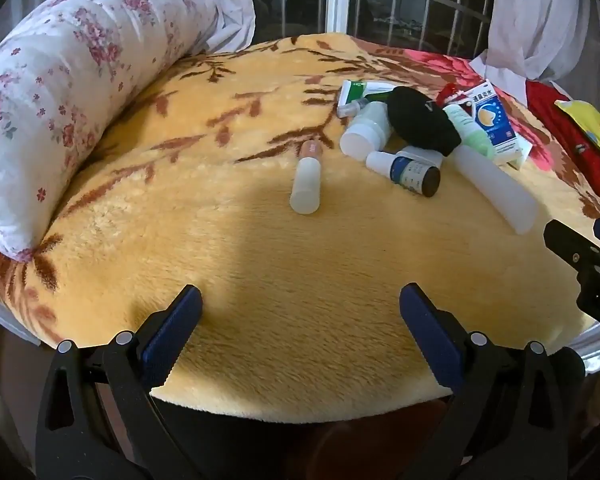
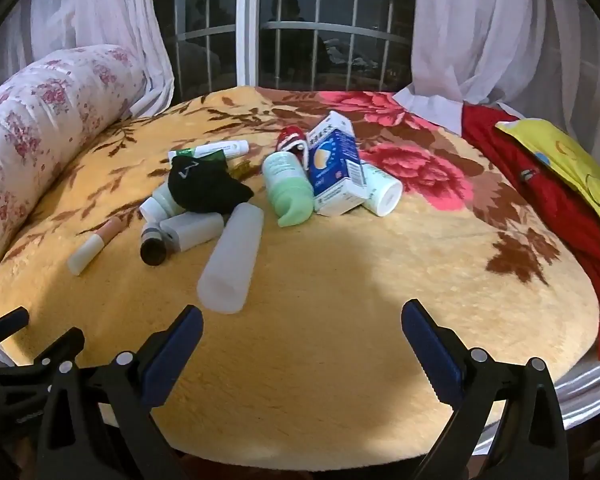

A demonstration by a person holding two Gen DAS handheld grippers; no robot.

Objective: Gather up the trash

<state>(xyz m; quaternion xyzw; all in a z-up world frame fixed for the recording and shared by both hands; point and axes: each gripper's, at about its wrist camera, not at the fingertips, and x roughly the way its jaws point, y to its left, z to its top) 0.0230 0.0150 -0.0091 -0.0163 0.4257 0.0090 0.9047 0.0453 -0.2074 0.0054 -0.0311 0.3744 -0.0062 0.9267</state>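
Frosted plastic tube (image 1: 496,188) lies toward the bed's (image 1: 260,264) right edge, ahead of the empty, spread left claw (image 1: 300,322). From the right wrist, the right claw (image 2: 302,330) gapes just behind that tube (light, slick; grip mid-body). Blue carton (image 2: 334,168) print is unreadable.

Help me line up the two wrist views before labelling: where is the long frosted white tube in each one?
Left wrist: the long frosted white tube lies right of centre, slanting toward the right edge.
Right wrist: the same tube lies left of centre, its end just beyond the left finger.
Shared landmark: the black cloth sits at the tube's far end in both.
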